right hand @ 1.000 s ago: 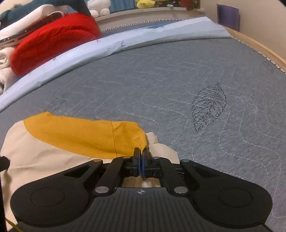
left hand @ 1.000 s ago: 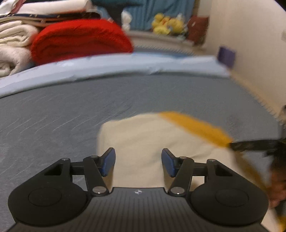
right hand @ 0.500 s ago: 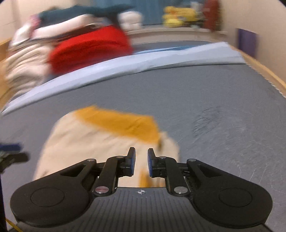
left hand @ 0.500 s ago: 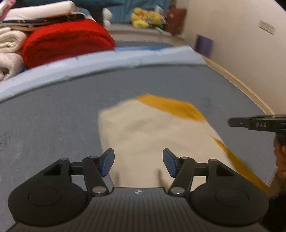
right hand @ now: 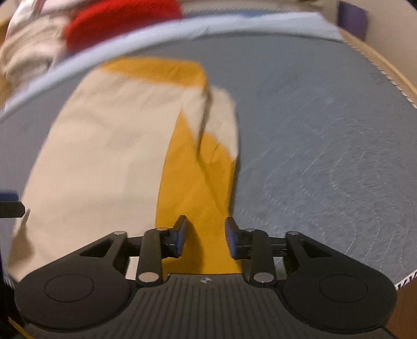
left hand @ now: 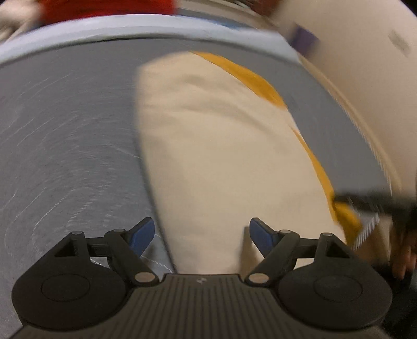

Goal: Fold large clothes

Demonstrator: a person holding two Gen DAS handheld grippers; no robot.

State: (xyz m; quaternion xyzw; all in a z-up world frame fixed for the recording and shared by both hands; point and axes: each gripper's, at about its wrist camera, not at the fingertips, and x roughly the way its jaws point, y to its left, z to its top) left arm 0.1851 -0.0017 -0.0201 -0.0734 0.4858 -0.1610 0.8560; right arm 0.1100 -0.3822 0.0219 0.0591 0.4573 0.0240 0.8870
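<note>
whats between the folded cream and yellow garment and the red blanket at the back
Bare grey quilt, then a pale blue sheet edge, shown in the right wrist view between garment and red blanket.

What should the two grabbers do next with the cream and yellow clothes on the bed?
Probably lower both and pinch the near edge. The garment lies long on the grey bedspread, and the left gripper and right gripper are opening, pressing nothing.

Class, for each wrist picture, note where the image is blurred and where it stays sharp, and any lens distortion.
Left wrist view: the cream and mustard-yellow folded garment and grey quilted bedcover smear with motion blur, while the left tongs stay sharp. Right wrist view: the red folded blanket is smeared, the right tongs crisp; the fisheye lens bows the bed's edge.
</note>
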